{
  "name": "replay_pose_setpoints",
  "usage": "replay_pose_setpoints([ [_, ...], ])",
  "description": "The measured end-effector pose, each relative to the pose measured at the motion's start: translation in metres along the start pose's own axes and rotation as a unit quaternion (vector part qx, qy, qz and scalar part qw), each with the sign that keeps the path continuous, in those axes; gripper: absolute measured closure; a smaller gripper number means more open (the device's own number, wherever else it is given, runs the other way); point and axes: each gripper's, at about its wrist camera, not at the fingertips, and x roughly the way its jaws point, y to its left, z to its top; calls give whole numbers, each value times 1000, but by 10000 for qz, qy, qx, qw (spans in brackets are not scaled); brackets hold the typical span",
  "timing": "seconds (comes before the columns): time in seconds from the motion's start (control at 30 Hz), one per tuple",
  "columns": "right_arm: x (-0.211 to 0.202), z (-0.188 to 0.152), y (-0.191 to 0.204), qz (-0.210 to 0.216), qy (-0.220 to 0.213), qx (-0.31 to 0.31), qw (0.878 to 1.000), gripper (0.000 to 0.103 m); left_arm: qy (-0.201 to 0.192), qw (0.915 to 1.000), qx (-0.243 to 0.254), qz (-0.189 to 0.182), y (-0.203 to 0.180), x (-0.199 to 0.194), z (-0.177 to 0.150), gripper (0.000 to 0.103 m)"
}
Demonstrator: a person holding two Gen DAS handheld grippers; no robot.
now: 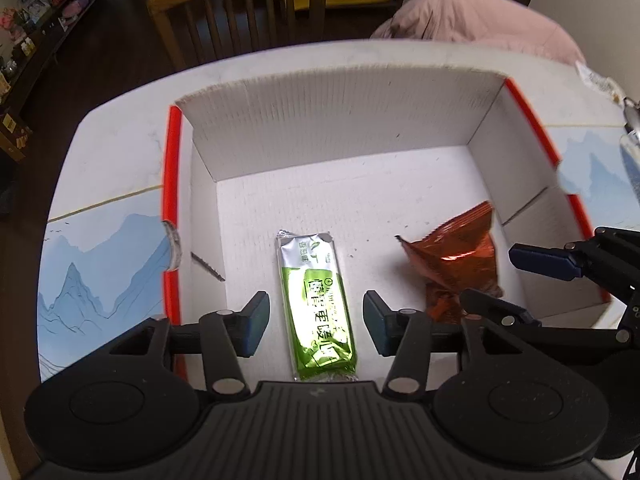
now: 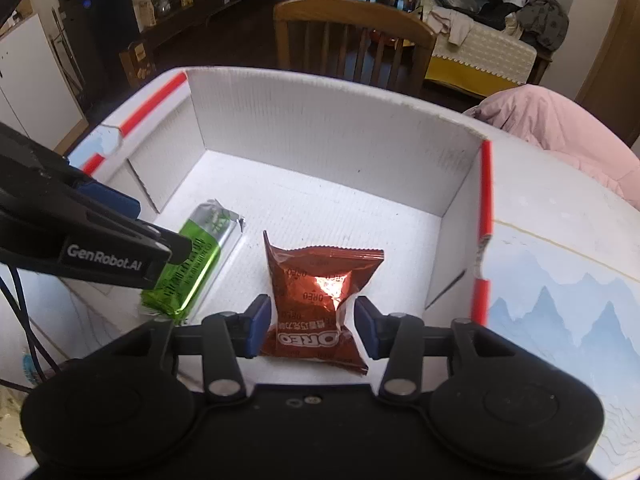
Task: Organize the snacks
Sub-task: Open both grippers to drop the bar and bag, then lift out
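A green and silver snack bar (image 1: 318,304) lies flat on the floor of a white cardboard box (image 1: 340,128) with red edges. My left gripper (image 1: 316,326) is open, its pads on either side of the bar with gaps. A red-brown Oreo packet (image 2: 320,300) lies in the same box (image 2: 332,128). My right gripper (image 2: 312,326) is open around the packet's near end, pads close to it. The packet (image 1: 456,256) and my right gripper (image 1: 516,284) also show in the left wrist view. The bar (image 2: 200,260) and the left gripper's fingers (image 2: 108,200) show in the right wrist view.
The box sits on a white table (image 1: 120,152) with a blue mountain-print mat (image 1: 92,276). A wooden chair (image 1: 240,12) stands behind the table, and a pink cushion (image 2: 560,128) lies at the far right. A small wrapper (image 1: 596,80) lies at the table's right edge.
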Motion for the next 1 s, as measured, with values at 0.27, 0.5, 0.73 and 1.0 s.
replay_pose_setpoints([
  [0.27,-50,1,8,-19,-432,83,9990,48,-471,9988,12,-95,0,-51,-12,52],
  [0.5,-91,-3,22,-74,-787,23,9969,38,-802,9965,29,-210,2,-93,-27,52],
  [0.73,-127,-13,37,-2,-1060,-5,9944,28,-1082,9934,100,-366,5,-130,-54,49],
  [1.0,-160,-36,59,154,-1358,-39,9906,19,-1347,9896,61,-508,16,-160,-93,45],
])
